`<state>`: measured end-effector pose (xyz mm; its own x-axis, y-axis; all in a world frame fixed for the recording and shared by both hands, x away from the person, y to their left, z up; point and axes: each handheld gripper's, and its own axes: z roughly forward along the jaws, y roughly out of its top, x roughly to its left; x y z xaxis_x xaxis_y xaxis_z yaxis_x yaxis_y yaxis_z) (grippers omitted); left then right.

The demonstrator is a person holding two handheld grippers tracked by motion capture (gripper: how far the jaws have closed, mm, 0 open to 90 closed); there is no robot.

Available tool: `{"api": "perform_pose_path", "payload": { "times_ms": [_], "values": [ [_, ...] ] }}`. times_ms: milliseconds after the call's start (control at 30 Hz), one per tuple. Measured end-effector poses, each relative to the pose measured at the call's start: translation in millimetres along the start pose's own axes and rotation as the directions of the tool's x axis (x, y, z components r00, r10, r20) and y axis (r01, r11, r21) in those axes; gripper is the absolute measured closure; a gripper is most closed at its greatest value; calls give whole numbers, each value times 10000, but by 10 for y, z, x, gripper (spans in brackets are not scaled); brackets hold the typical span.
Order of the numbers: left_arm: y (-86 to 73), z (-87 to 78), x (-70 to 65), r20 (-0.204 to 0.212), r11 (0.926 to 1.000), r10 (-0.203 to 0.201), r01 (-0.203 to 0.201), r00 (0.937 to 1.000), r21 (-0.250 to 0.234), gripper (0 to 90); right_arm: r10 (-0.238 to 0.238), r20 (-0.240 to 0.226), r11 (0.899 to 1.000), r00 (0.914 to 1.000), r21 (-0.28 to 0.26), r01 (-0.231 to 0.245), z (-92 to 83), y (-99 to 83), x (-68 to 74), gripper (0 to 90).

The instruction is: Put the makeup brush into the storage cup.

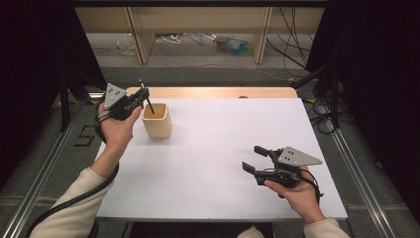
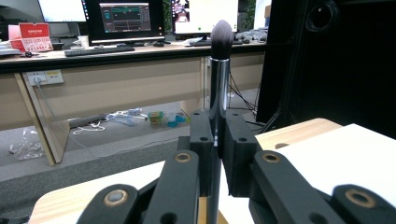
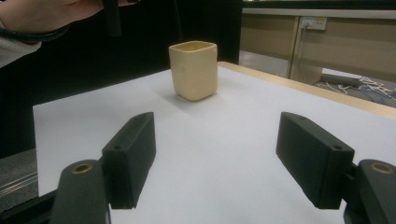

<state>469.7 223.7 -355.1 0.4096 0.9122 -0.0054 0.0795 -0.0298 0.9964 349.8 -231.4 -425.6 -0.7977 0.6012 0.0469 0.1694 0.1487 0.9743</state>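
High view: I hold the left gripper [image 1: 140, 98] at the far left corner of the table [image 1: 223, 148], directly over the cream cup [image 1: 157, 121]. Its jaws are clamped on a makeup brush [image 1: 147, 99]. The brush's long axis runs steeply, close to upright with a slight lean; its upper end points away toward the far edge, and its lower end dips into the cup's mouth. The cup stands upright on the white surface, near the far left corner.

Left gripper view: the brush [image 2: 219, 84] stands vertical in the picture, gripped between the two black pads [image 2: 201, 140] at the dark handle. The silver ferrule and the dark bristle head rise above the jaws, so the bristle end is the upper one. This the high view does not resolve; there the brush reads as a thin dark rod. Behind it are a desk with monitors [image 2: 130, 18] and loose cables on the floor.

Right gripper view: the right gripper [image 3: 217, 154] has its jaws spread wide with nothing between them, bare table beneath. The cup [image 3: 194, 70] stands well ahead, and this view gives its rounded-square wall in profile.

In the high view the right gripper [image 1: 255, 158] rests near the front right corner, well apart from the cup.
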Motion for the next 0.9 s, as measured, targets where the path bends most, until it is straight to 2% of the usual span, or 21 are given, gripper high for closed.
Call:
{"api": "perform_pose_path", "payload": {
  "times_ms": [67,133,167,300,533,600,700,733,900],
  "values": [
    [3,8,-1,-17,10000,9,-9,10000,6,835,-6,108,10000,9999,87,5,-5,2,4,298],
    [3,19,-4,1,10000,-7,7,10000,9,835,125,18,9999,9999,88,-125,-4,1,9,298],
    [3,24,-6,2,10000,-32,32,10000,2,835,1,108,10000,9999,88,-2,-6,3,4,298],
    [-1,38,-4,-15,10000,-38,38,10000,20,835,11,108,10000,9999,94,-12,-6,2,2,298],
    [5,57,2,-30,10000,-82,82,10000,1,835,-5,79,9998,10000,-175,6,11,-4,-1,302],
    [9,61,10,-28,10000,-88,88,10000,-6,835,23,119,10000,9999,68,-24,-5,1,2,301],
    [16,59,19,-49,9999,-122,122,9999,-10,835,51,63,9999,10000,-163,-50,9,-4,1,301],
    [17,59,21,-56,9999,-106,106,9999,-1,835,36,108,10000,9999,54,-36,-6,2,1,301],
    [4,86,27,-58,9999,-118,119,9999,27,835,-17,123,9999,9999,144,16,-3,-1,2,300]
  ]
}}
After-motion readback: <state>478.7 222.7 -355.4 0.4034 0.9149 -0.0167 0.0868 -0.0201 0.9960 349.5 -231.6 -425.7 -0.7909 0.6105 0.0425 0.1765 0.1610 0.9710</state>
